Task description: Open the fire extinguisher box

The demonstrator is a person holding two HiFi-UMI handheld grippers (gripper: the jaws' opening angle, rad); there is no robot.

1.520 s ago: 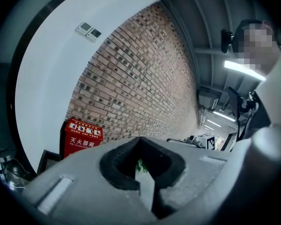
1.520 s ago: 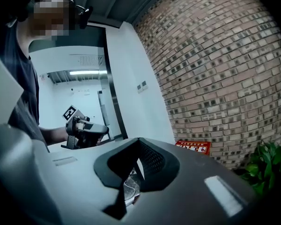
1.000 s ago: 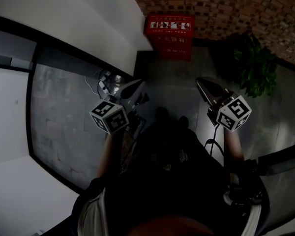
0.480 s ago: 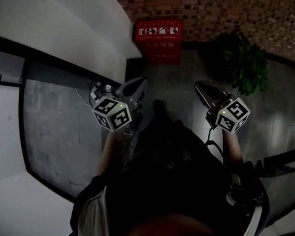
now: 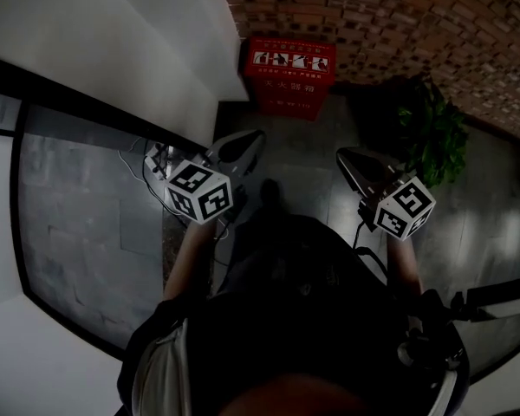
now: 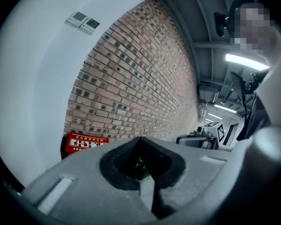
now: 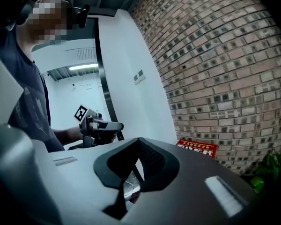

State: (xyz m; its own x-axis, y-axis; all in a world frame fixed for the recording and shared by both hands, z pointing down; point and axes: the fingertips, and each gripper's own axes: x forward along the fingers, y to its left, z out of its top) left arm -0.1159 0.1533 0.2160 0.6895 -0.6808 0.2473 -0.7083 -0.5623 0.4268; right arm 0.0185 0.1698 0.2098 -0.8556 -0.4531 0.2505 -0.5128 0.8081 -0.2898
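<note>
The red fire extinguisher box [image 5: 289, 76] stands on the floor against the brick wall, its lid down, with white pictograms and print on it. It also shows low in the left gripper view as the box [image 6: 86, 143] and in the right gripper view as the box [image 7: 196, 148]. My left gripper [image 5: 250, 138] and right gripper [image 5: 345, 156] are held side by side in front of the person's body, well short of the box. Both point toward it. The left gripper [image 6: 141, 139] and right gripper [image 7: 138, 140] have their jaws closed together with nothing between them.
A brick wall [image 5: 399, 16] runs behind the box, and a white wall [image 5: 139, 42] meets it at the left. A green potted plant [image 5: 433, 133] stands right of the box. Loose cables and a metal fitting [image 5: 156, 159] lie on the grey floor by the left gripper.
The view has shifted as the person steps along the floor toward the box. Both grippers stay shut and have risen slightly, the left one pushed a bit further forward.
</note>
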